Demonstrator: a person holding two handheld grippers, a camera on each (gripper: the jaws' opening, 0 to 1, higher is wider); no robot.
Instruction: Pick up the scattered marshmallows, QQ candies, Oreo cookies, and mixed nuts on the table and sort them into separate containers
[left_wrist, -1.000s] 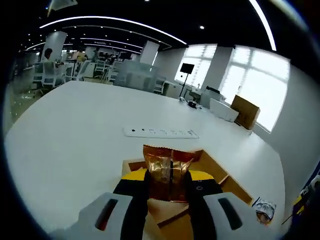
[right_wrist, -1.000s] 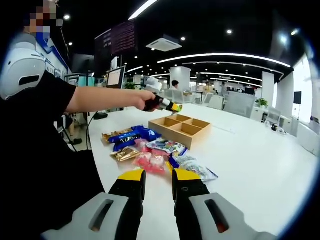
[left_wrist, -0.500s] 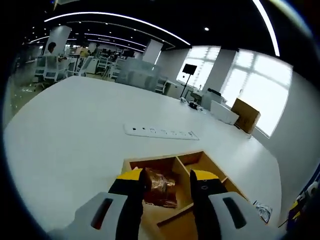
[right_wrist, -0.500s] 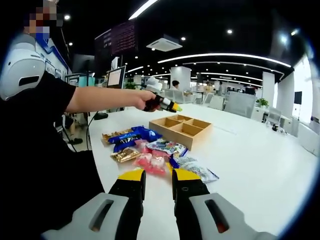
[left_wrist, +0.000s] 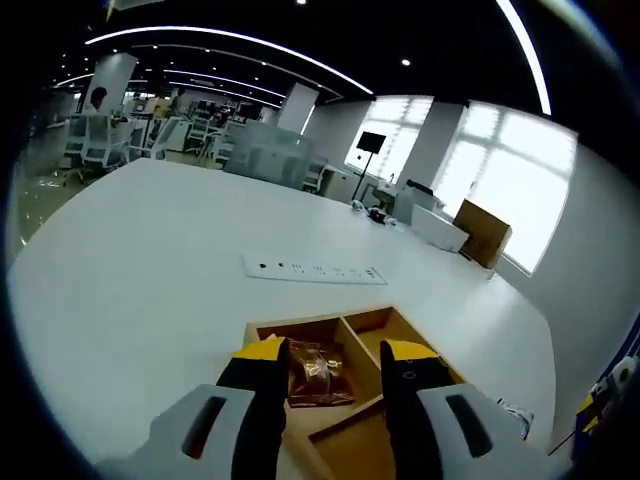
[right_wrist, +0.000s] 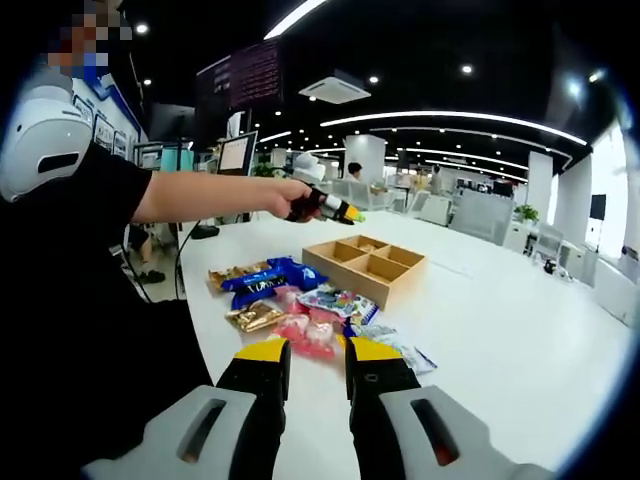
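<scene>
My left gripper (left_wrist: 333, 352) stands open just above the wooden divided box (left_wrist: 400, 325). A brown foil packet (left_wrist: 318, 373) lies in the box's near-left compartment, below the gap between the jaws. In the right gripper view, a person's hand holds the left gripper (right_wrist: 348, 212) over the far side of the box (right_wrist: 366, 268). My right gripper (right_wrist: 318, 350) is shut on nothing, low over the table, in front of a pile of snacks: blue packets (right_wrist: 262, 278), a gold packet (right_wrist: 252, 316), pink packets (right_wrist: 308, 333) and a colourful packet (right_wrist: 335, 300).
A white power strip (left_wrist: 315, 270) lies on the white table (left_wrist: 150, 260) beyond the box. One loose packet (left_wrist: 514, 416) rests right of the box. The person's arm and body (right_wrist: 90, 230) take up the left of the right gripper view. Office desks stand far behind.
My left gripper opened and let go of the brown packet, which now lies in the box compartment. The right gripper stayed shut; its view shifted slightly.
</scene>
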